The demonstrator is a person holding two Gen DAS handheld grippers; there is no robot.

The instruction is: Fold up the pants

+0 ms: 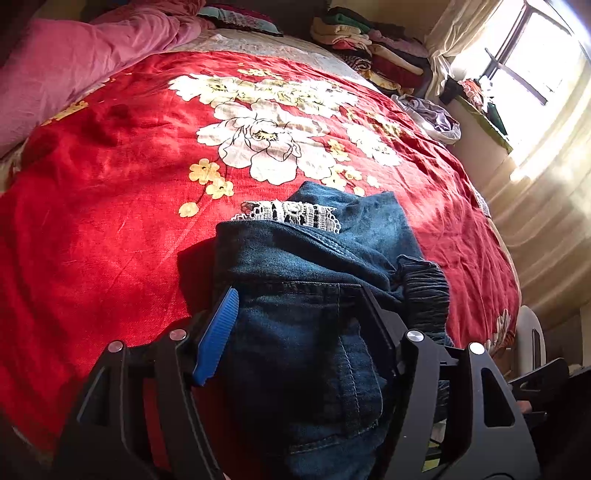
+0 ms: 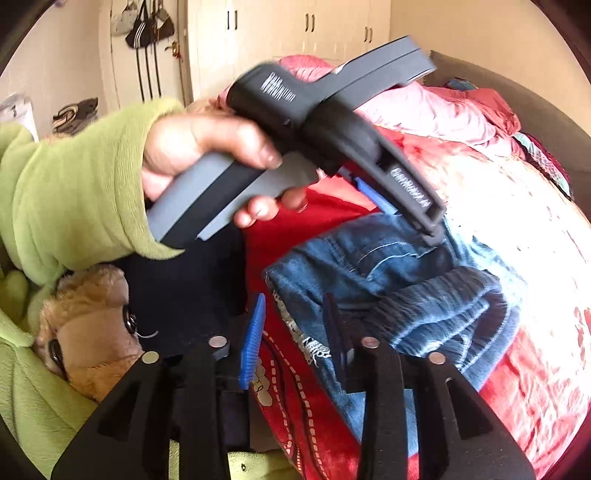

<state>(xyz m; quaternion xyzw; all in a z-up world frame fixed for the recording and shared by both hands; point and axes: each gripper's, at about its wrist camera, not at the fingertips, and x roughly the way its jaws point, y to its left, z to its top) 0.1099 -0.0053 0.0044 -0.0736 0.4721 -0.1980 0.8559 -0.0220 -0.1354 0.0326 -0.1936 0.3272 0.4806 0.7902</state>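
A red bedspread printed with large white and yellow flowers covers the bed. A pink quilt lies crumpled along its far left edge, and beyond it sit patterned pillows. At the far right corner a stack of folded clothes is piled up, with a loose pale garment lying just beside the bed's edge nearer the window. Cream curtains hang beside the bright glass. In the right wrist view, cream wardrobe doors line the back wall, bags hang beside them, and a tan plush toy rests low at the left.
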